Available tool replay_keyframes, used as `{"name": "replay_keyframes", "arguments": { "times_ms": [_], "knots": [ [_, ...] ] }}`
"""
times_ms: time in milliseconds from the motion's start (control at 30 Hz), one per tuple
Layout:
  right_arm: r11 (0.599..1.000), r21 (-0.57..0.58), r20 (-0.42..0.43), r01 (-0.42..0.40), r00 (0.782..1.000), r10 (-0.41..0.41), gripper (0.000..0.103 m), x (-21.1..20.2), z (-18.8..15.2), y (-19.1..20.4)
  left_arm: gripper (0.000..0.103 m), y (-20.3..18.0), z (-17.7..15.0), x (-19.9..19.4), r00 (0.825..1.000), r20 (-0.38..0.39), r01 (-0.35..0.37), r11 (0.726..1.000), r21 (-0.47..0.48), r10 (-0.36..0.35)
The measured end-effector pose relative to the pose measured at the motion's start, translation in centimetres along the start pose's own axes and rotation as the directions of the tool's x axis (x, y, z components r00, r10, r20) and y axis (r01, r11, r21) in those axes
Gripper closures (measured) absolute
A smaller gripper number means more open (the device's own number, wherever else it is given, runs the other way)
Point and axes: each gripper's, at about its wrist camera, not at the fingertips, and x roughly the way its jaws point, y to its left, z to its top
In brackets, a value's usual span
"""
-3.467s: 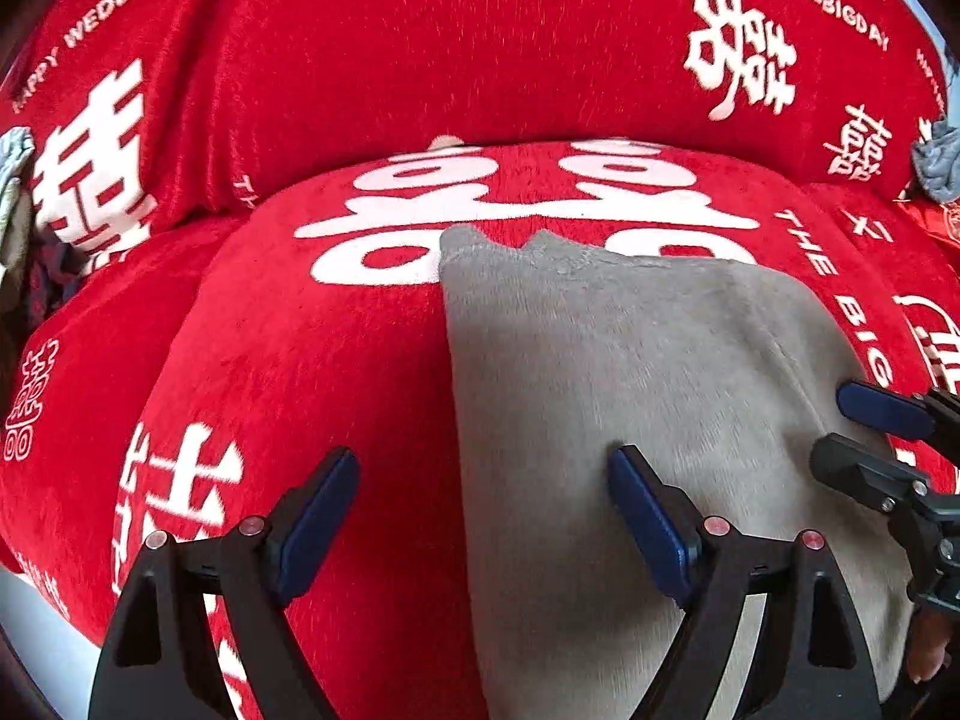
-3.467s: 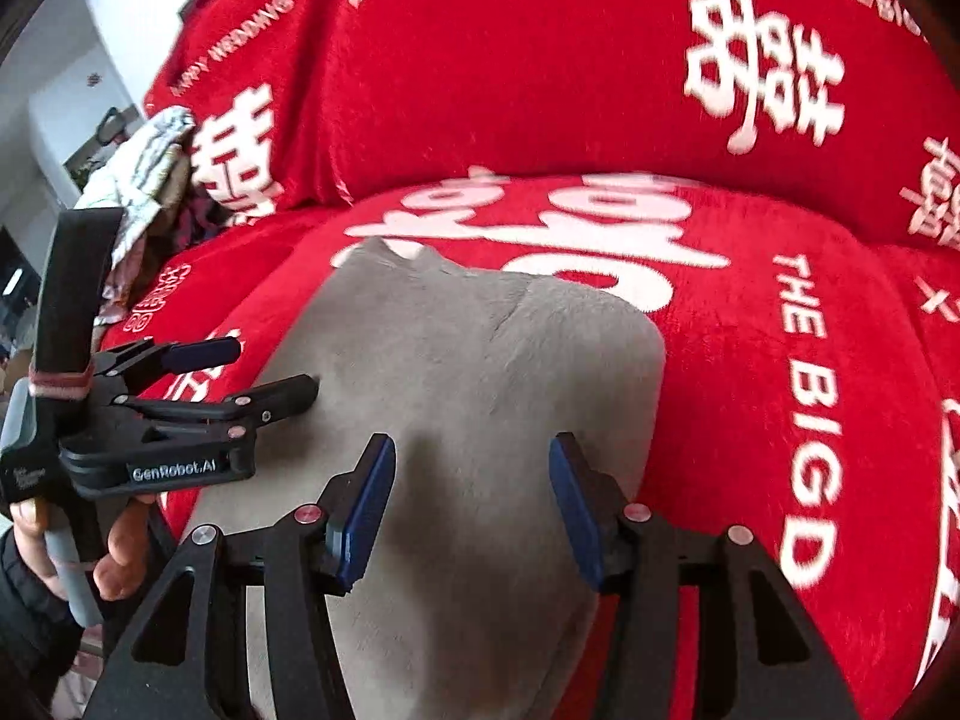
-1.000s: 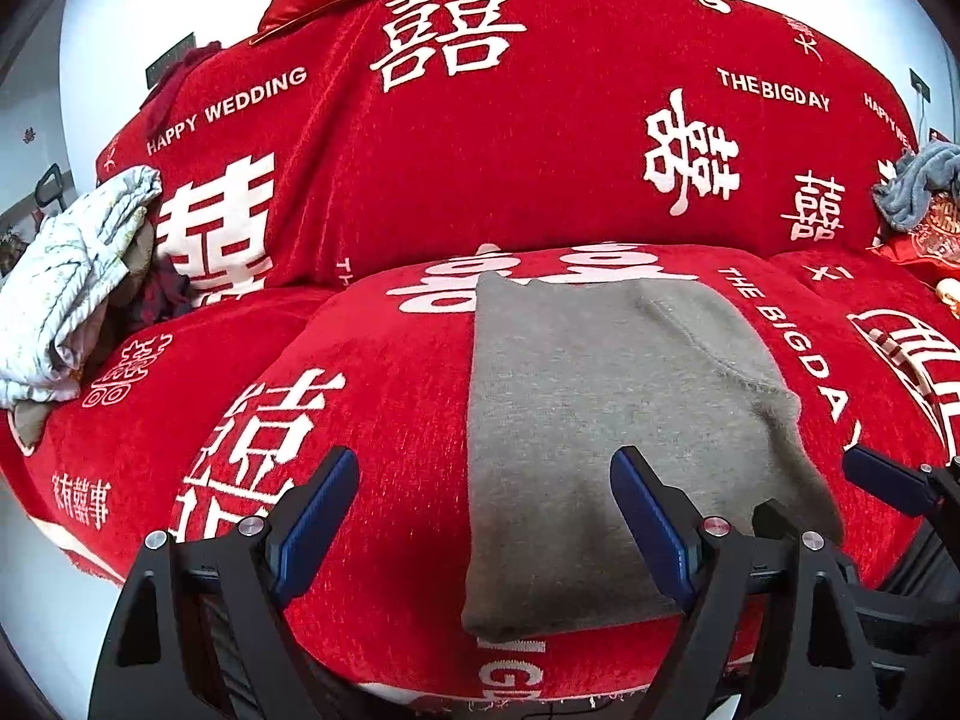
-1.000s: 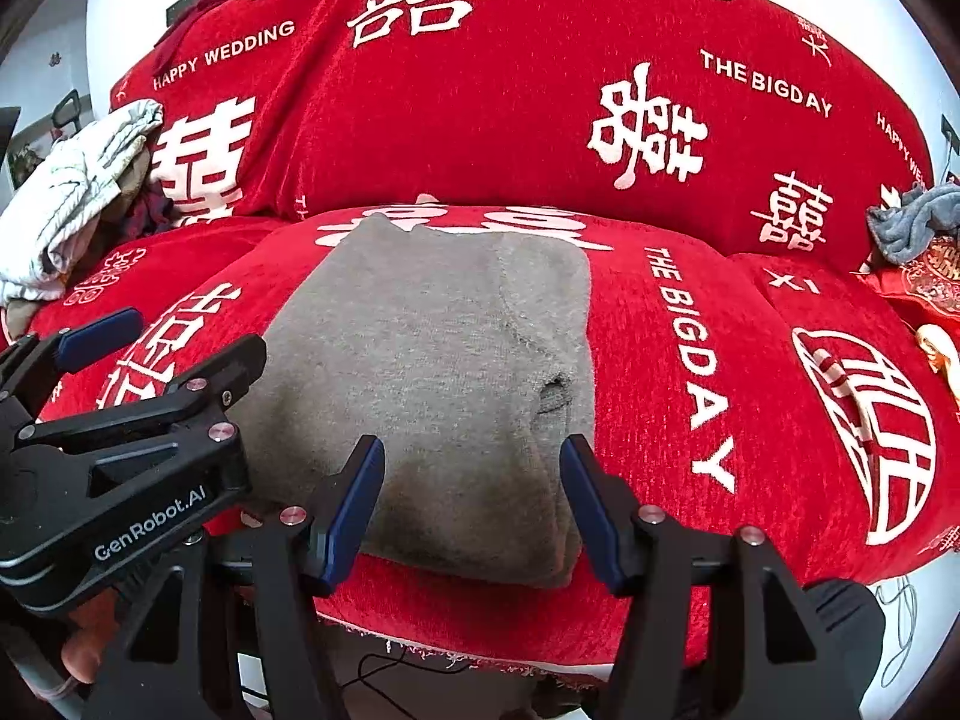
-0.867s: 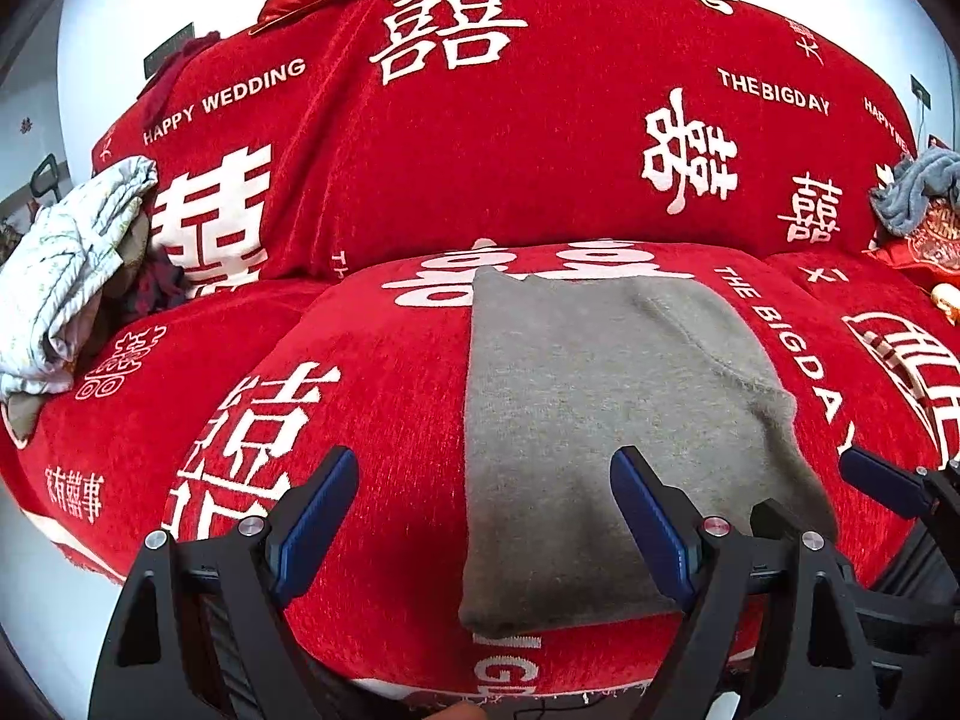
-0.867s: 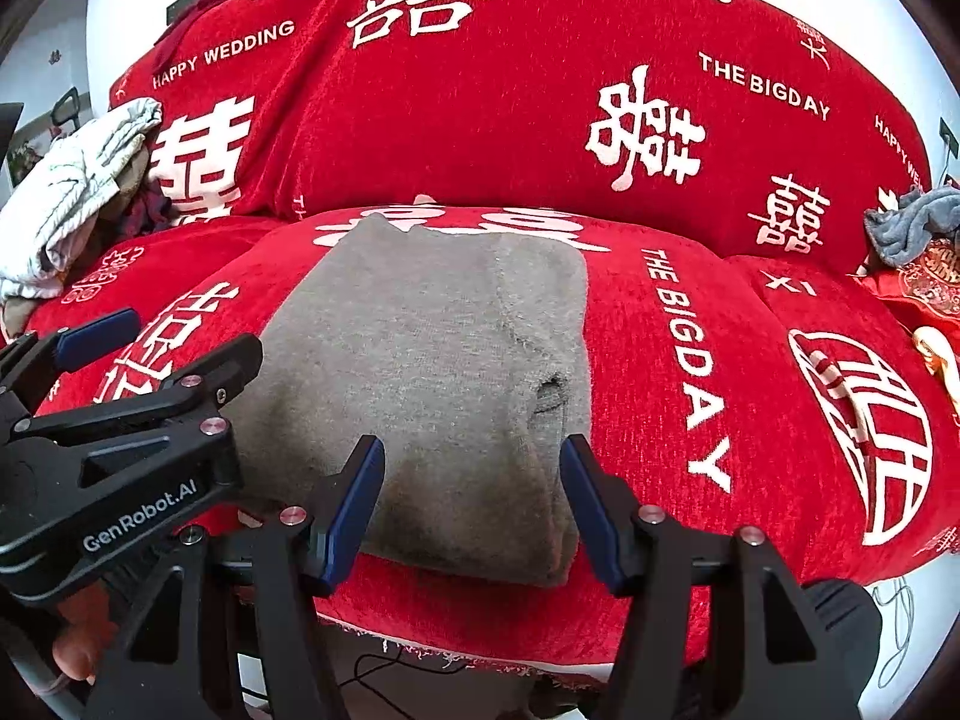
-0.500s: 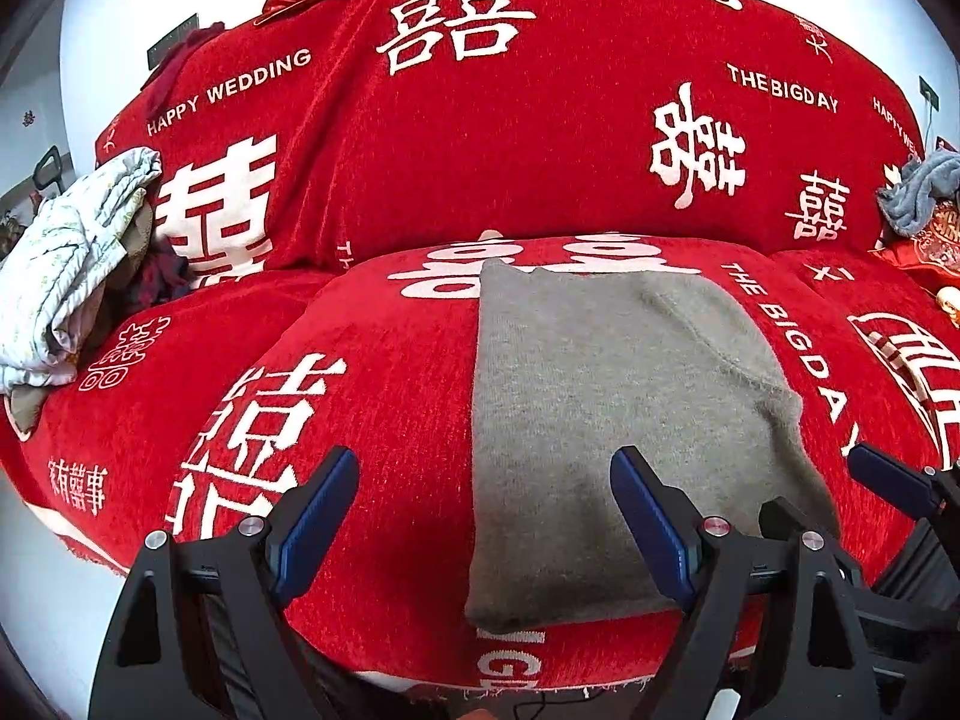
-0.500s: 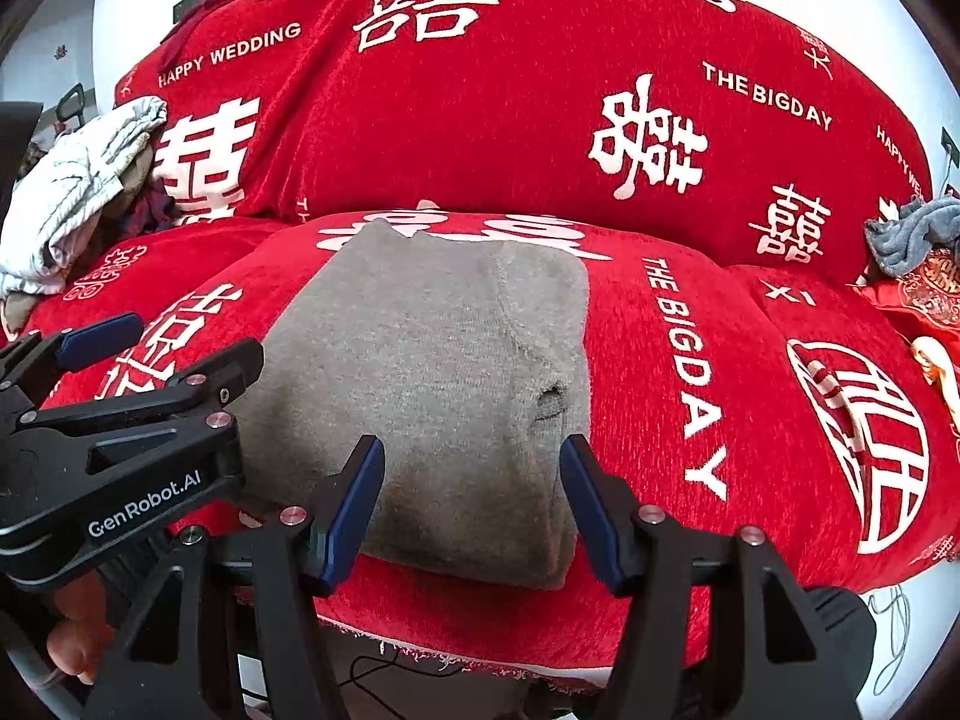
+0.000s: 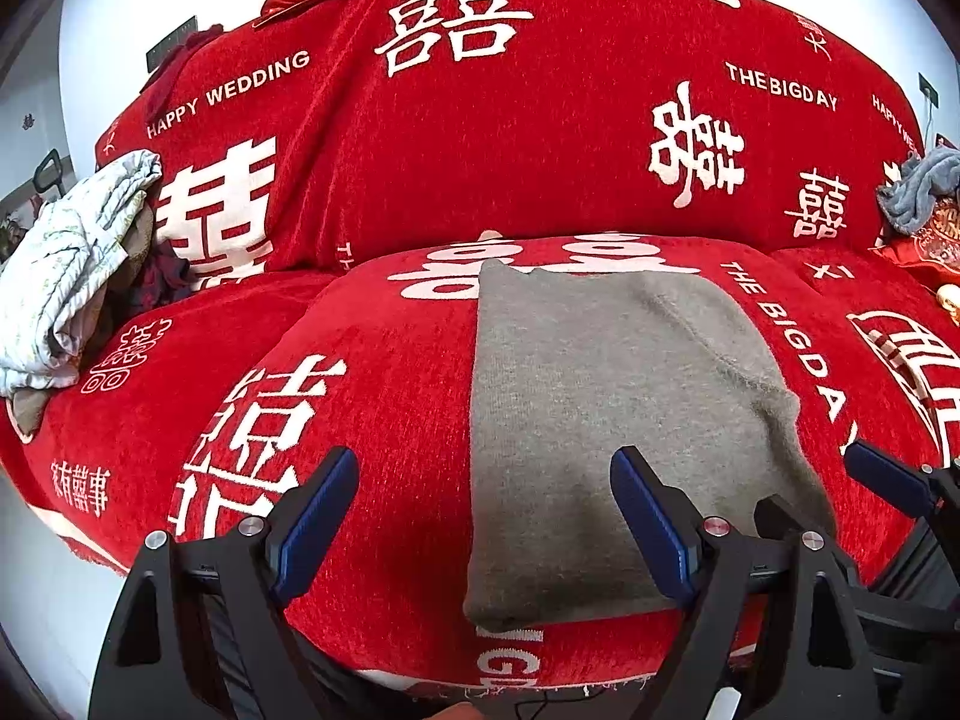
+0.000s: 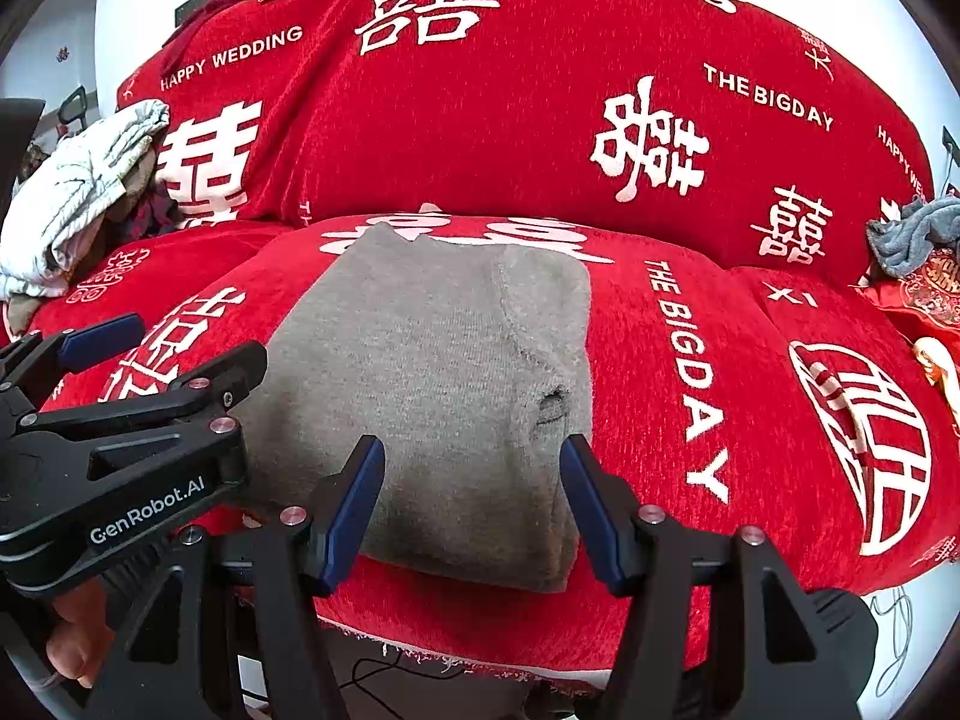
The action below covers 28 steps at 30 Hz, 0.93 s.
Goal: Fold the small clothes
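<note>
A grey knit garment lies folded into a soft rectangle on the seat cushion of a sofa, in the centre of both frames, its near edge close to the cushion's front. Its fuzzy surface shows a raised seam running diagonally along the right side. The sofa wears a red chenille cover woven with white characters and the words "HAPPY WEDDING".

The left tongs stand wide apart with nothing between their blue pads, low in the frame. The right tongs are likewise spread and bare.

A crumpled white quilted cloth sits at middle left; a blue-grey fleecy cloth lies at far right.
</note>
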Motion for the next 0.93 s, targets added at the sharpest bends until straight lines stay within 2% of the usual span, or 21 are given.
{"name": "replay_keyframes", "arguments": {
  "times_ms": [933],
  "knots": [
    [1.000,0.006,0.003,-0.004,1.000,0.004,0.039,0.14,-0.09,-0.18,0.016,0.09,-0.18,-0.14,1.000,-0.010,0.009,1.000,-0.008,-0.009]
  ]
}}
